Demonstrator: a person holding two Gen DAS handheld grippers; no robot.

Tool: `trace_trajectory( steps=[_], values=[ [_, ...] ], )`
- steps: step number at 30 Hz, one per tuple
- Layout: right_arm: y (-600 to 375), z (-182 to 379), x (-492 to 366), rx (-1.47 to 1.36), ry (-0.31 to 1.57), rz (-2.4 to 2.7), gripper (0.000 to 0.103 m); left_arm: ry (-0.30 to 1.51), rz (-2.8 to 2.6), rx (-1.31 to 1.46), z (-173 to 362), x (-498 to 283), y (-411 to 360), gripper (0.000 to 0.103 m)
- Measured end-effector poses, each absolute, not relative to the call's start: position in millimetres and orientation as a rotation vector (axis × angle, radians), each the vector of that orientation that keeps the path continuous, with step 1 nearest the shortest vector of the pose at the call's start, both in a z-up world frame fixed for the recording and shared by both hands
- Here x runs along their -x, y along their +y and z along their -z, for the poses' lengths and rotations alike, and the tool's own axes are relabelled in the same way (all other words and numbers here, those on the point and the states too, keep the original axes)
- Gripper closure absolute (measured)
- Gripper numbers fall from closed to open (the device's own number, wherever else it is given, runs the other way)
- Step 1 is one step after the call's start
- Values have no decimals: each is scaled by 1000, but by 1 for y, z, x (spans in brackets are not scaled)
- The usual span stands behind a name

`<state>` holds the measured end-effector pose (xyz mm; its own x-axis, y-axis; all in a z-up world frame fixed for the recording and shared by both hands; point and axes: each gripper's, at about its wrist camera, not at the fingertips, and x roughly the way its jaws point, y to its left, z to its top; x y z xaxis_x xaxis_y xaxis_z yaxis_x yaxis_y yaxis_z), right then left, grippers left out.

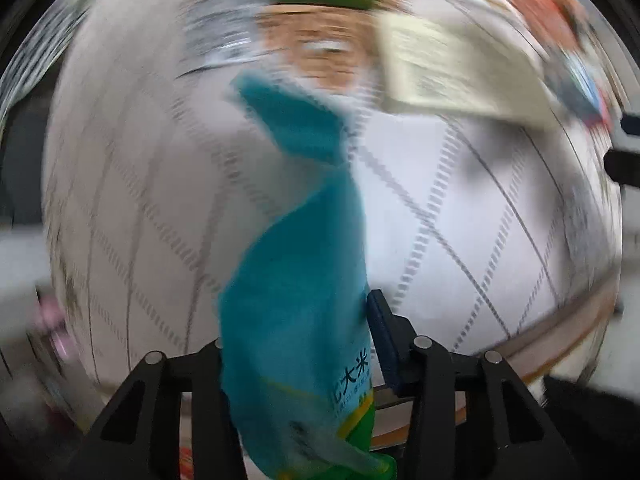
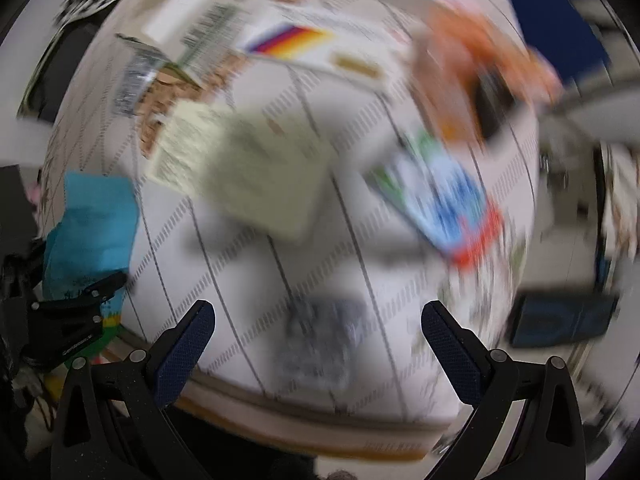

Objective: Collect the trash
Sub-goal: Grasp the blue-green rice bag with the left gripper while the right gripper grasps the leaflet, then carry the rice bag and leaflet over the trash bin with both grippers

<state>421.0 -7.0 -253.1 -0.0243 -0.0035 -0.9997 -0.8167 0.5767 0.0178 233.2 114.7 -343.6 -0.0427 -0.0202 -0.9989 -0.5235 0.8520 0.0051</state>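
Two grippers: your left gripper point(image 1: 296, 360) clamps teal wrapper point(image 1: 304, 240); right gripper point(image 2: 318, 344) spread, empty. Wrapper dangles long, may slip free. Heavy blur, cream box point(image 2: 240, 176) centre frame easily mis-targeted.

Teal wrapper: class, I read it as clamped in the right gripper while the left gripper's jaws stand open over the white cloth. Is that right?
Not quite: the sides are swapped. The left wrist view shows the teal wrapper between the jaws of the left gripper. The right wrist view shows the right gripper with open, empty jaws over the white cloth.
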Motion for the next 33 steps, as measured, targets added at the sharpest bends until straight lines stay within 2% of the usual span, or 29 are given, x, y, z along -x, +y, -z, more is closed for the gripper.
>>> trace_trajectory(
  steps=[8,12,13,15,17,19,22,23,33],
  values=[
    [106,305,-396,1268,1203,-951,0,1445,-712,715,320,-178,176,61],
    [128,313,-384,1338,1220,-1057,0,1428,-734,729,322,-174,184,63],
    [131,317,-381,1356,1238,-1061,0,1426,-734,727,322,-181,183,68],
    [137,324,-380,1333,1292,-1064,0,1420,-730,726,320,-179,185,71],
    [140,336,-382,1300,1355,-1049,0,1416,-731,719,315,-175,191,78],
    [137,349,-379,1278,1373,-1021,3,1415,-735,711,310,-174,193,82],
    [134,347,-377,1196,1368,-980,13,1409,-743,698,298,-177,200,87],
    [125,348,-373,1160,1398,-979,13,1408,-746,690,293,-185,197,89],
    [84,329,-362,779,1580,-918,15,1393,-770,613,226,-186,186,92]
  ],
)
